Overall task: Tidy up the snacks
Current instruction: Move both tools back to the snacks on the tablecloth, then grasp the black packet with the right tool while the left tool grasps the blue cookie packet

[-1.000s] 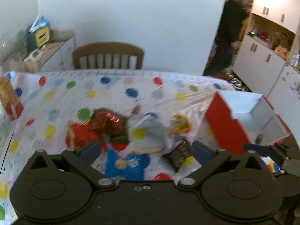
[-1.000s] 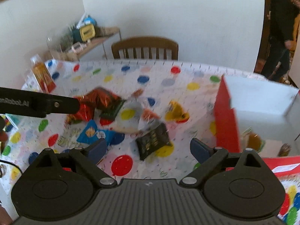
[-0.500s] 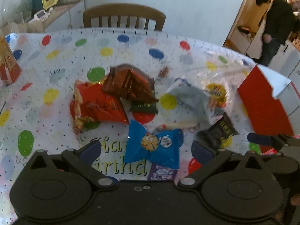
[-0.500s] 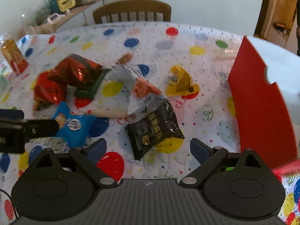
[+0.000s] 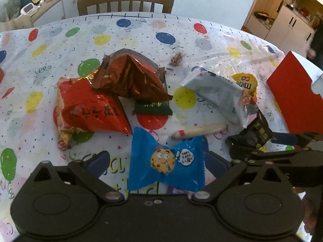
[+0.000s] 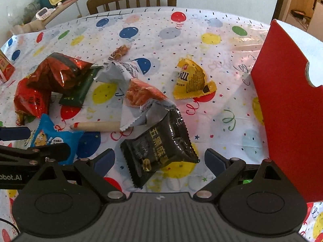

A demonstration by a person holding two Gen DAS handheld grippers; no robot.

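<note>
Both grippers have dropped closer to the table since the earlier shots, so the snack pile fills way more of each view now and the chair at the far edge has slid up toward the top of frame. What matters for the next grab is who's lined up with what. The left gripper (image 5: 156,162) has the blue cookie packet (image 5: 167,159) sitting right between its fingers, long axis running roughly across the gap and a bit tilted. The jaws are spread wide and just starting to close, with the pads not touching the wrapper yet as far as I can see. The right gripper (image 6: 159,159) is in the same spot with the black snack pouch (image 6: 159,143): jaws apart, nothing pinched, pouch lying diagonal with its near corner pointing back at the camera. So each hand is nearest its own packet, left on blue, right on black. The red box (image 6: 286,104) stands open along the right edge of the table, just beside the right gripper, so I'd guess that's where the snacks go, and the black pouch has the shorter trip. Everything else sits farther toward the middle of the balloon tablecloth (image 5: 141,32), out of easy reach for now: the red chip bag (image 5: 88,109), the sausage stick (image 5: 199,132) and the yellow M&M's packet (image 6: 191,80).
</note>
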